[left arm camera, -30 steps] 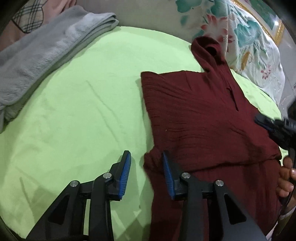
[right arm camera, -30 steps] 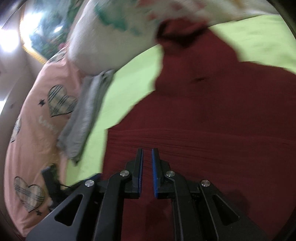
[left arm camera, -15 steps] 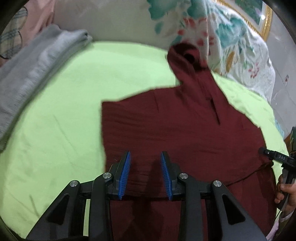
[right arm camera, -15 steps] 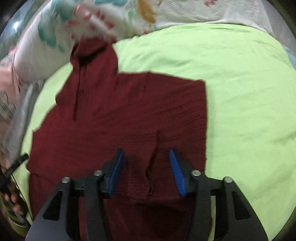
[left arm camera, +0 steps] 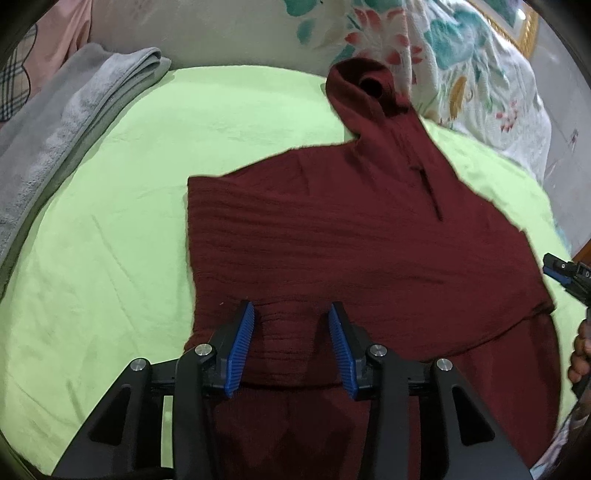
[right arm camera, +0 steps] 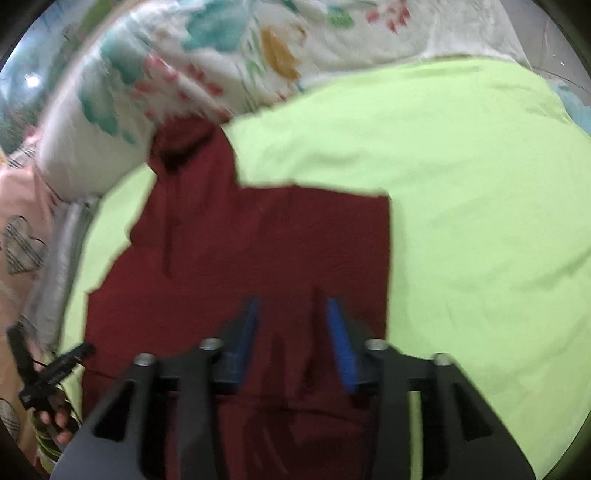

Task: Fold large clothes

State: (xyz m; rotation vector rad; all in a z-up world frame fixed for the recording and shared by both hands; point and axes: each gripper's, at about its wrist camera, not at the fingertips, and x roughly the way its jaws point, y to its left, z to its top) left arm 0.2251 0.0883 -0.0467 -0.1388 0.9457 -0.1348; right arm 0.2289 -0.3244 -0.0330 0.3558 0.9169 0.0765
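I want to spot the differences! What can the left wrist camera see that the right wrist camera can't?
Only the left wrist view shows the gold frame at the top right, and the grey towel lying clearly folded. Only the right wrist view shows the pink heart cloth clearly, and the wide bare stretch of green sheet on the right. Both show the red sweater lying flat, the floral pillow, and open grippers over the sweater.

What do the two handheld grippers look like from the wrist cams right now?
Both look alike: the left gripper and right gripper have matte black angular linkage frames with triangular cut-outs, silver pivot bolts, and ribbed blue pads lining the fingers. No cables or markings are readable on them.
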